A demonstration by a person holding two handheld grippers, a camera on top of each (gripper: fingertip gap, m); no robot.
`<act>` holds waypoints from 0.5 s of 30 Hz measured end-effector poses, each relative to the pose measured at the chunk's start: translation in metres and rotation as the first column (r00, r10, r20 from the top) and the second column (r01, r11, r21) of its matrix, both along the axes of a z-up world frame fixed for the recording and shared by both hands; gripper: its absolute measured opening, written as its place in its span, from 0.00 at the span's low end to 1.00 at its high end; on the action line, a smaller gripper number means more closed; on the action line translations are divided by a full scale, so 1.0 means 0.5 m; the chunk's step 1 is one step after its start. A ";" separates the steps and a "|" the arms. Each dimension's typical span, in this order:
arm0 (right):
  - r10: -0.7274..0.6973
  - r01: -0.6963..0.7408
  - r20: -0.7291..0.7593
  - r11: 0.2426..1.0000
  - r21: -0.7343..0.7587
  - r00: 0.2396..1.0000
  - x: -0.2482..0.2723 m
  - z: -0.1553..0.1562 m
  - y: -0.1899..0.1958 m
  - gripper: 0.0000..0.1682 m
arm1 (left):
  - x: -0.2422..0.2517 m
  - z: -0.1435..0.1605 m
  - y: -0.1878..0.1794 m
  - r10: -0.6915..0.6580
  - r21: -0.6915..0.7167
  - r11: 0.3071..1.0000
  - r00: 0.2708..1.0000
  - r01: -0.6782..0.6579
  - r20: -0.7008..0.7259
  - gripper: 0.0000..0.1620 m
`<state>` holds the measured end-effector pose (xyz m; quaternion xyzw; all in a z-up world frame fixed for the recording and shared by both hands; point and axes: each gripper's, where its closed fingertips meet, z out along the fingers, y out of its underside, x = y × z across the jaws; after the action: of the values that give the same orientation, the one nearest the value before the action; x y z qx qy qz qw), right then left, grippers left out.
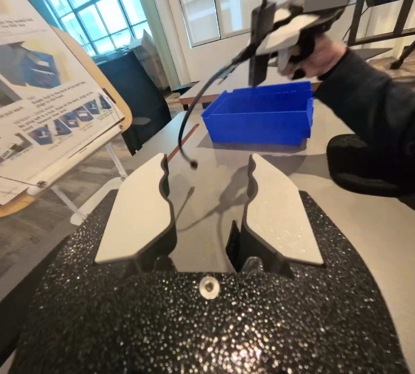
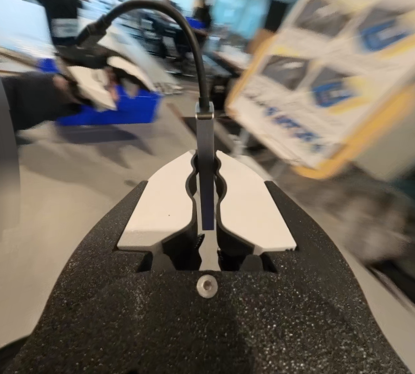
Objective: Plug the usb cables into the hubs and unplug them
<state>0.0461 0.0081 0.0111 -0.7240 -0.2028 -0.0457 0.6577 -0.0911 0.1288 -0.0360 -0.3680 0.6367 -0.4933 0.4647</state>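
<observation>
— Tall paned windows (image 1: 89, 11) stand behind a pale grey table (image 1: 224, 183); what lies ahead of the left gripper (image 1: 207, 162)?

— Its two white fingers (image 1: 139, 206) are spread wide apart with nothing between them. Just past the tips, a thin black cable (image 1: 190, 116) hangs in the air, its small plug end dangling between the jaws' line and the table. Farther ahead sits a blue bin (image 1: 258, 121) on the table. Off to the left of the jaws stands a printed instruction board (image 1: 56, 94).

— And the right gripper (image 2: 205, 156)?

— Its jaws are closed on a slim grey hub (image 2: 204, 161), which stands on edge between them and sticks out beyond the tips. The cable leaves the hub's far end and arches up and over to the left.

— Where does that arch end?

— The right wrist view is badly smeared, so I can only say it seems to reach a dark connector near the other gripper, left of the jaws. In the left wrist view, the right gripper is held by a hand (image 1: 318, 60) in a dark sleeve, above and beyond the bin.
</observation>
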 end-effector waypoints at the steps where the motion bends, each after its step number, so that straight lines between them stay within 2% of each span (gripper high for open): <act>1: -0.077 0.076 0.029 0.997 0.021 0.997 0.024 0.020 -0.028 0.07 | -0.002 0.003 0.008 0.012 -0.003 1.000 1.000 -0.012 0.000 0.42; 4: -0.347 0.343 0.104 0.938 0.057 0.932 0.099 0.051 -0.109 0.07 | -0.001 0.001 0.026 0.037 -0.012 0.999 0.999 -0.037 -0.009 0.41; 7: -0.582 0.584 0.149 0.811 0.029 0.800 0.173 0.045 -0.180 0.07 | 0.008 -0.012 0.044 0.075 -0.018 0.997 0.997 -0.075 -0.028 0.41; 9: -0.694 0.710 0.181 0.703 -0.042 0.697 0.220 0.020 -0.221 0.07 | 0.013 -0.023 0.050 0.089 -0.017 0.996 0.995 -0.090 -0.042 0.42; 11: -0.748 0.775 0.203 0.615 -0.144 0.632 0.254 -0.017 -0.248 0.07 | 0.017 -0.036 0.050 0.095 -0.011 0.995 0.994 -0.096 -0.061 0.42; 15: -0.780 0.781 0.193 0.503 -0.370 0.595 0.299 -0.106 -0.259 0.07 | 0.027 -0.054 0.048 0.101 0.005 0.995 0.991 -0.101 -0.093 0.42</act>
<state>0.1954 -0.1214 -0.0418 -0.8596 0.1399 -0.2926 0.3947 -0.0777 0.1527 -0.0632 -0.4224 0.6381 -0.4513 0.4590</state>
